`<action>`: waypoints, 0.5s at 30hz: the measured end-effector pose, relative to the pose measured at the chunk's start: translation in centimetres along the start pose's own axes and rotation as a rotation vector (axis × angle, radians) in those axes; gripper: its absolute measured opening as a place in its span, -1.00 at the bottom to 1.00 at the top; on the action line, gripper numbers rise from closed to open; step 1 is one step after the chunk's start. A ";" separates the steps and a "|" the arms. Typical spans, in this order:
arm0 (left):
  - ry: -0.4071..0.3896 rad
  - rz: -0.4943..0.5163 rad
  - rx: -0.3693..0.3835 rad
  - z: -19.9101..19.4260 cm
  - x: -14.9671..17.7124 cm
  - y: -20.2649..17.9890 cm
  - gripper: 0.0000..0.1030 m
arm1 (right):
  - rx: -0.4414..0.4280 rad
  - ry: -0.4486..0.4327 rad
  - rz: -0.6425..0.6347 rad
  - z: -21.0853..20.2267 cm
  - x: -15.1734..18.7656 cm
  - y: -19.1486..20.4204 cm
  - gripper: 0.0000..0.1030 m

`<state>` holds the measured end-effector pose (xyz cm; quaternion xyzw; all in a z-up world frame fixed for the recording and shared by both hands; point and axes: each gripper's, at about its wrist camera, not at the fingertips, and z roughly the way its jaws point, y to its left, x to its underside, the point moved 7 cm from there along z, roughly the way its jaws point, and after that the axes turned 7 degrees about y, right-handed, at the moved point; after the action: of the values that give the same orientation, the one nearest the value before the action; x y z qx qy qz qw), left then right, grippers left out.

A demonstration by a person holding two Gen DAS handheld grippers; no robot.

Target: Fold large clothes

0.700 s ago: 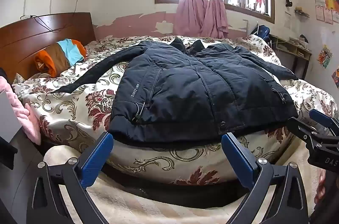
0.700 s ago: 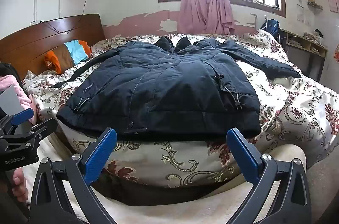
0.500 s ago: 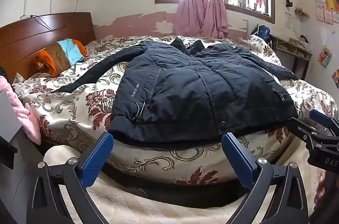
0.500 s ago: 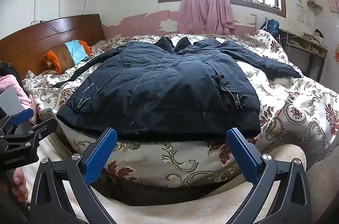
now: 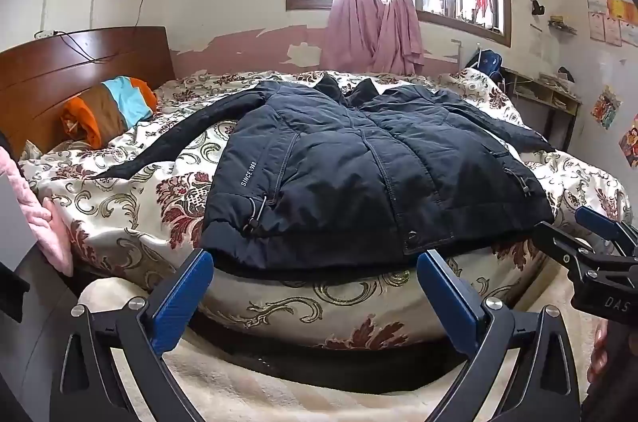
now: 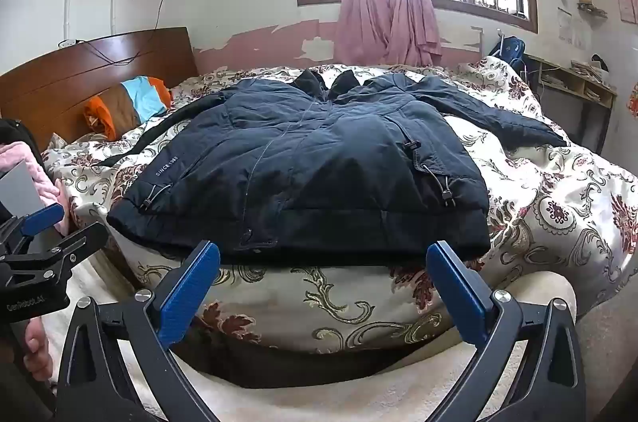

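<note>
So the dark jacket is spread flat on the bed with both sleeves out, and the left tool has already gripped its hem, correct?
Not quite. The dark jacket does lie spread on the bed with both sleeves out, but the left tool has gripped nothing: the left wrist view shows its jaws wide open, just short of the hem.
</note>
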<state>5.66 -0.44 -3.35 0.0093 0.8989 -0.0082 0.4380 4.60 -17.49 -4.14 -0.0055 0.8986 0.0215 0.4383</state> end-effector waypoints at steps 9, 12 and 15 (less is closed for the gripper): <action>-0.001 -0.001 0.000 0.0 0.0 0.0 1.00 | -0.001 -0.002 0.001 -0.3 0.1 -0.1 0.98; -0.002 -0.001 0.000 0.0 0.0 0.0 1.00 | -0.001 -0.002 0.000 -0.3 0.1 0.0 0.98; -0.002 0.000 0.001 0.0 0.0 0.0 1.00 | -0.001 -0.002 0.000 -0.2 0.0 0.0 0.98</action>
<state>5.65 -0.45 -3.32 0.0097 0.8985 -0.0086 0.4388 4.40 -17.46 -4.01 -0.0056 0.8982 0.0221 0.4391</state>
